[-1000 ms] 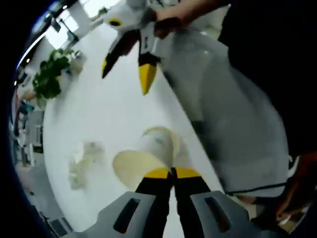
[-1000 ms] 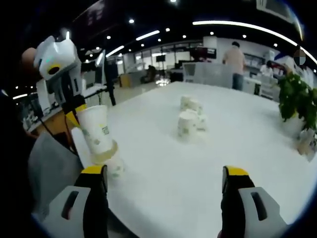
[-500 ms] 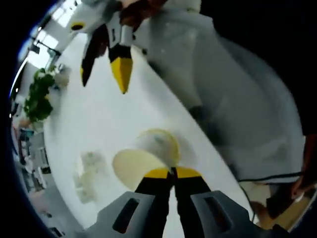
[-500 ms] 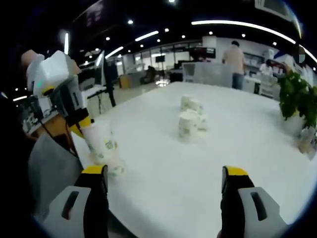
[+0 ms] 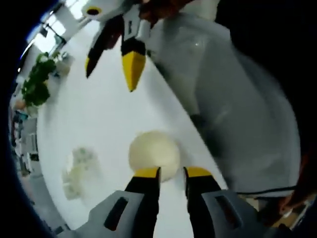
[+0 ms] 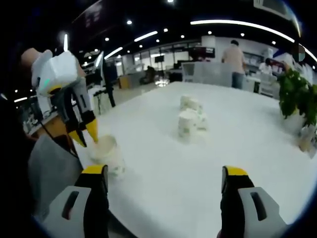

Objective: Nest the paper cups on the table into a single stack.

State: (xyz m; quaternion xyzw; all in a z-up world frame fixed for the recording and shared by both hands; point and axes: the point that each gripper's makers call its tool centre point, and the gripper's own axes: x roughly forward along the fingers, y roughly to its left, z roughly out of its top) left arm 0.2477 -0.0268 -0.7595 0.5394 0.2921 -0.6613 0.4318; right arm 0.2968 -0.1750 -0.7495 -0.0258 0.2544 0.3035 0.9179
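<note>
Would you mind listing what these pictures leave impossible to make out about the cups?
- Stack: blurred in the right gripper view; number of nested cups unreadable. From above in the left gripper view, walls hidden.
- Far cups: small, overlapping; count unclear.
- Left gripper: contact with the stack's rim uncertain.

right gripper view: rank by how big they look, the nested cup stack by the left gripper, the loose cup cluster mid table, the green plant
1. Green leafy plant
2. Cluster of white paper cups mid table
3. Nested white paper cup stack

The last two look close; the stack sits nearer the camera, so that order is unsure.

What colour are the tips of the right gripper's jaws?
Yellow on black jaws of the right gripper; clearest in the right gripper view.
</note>
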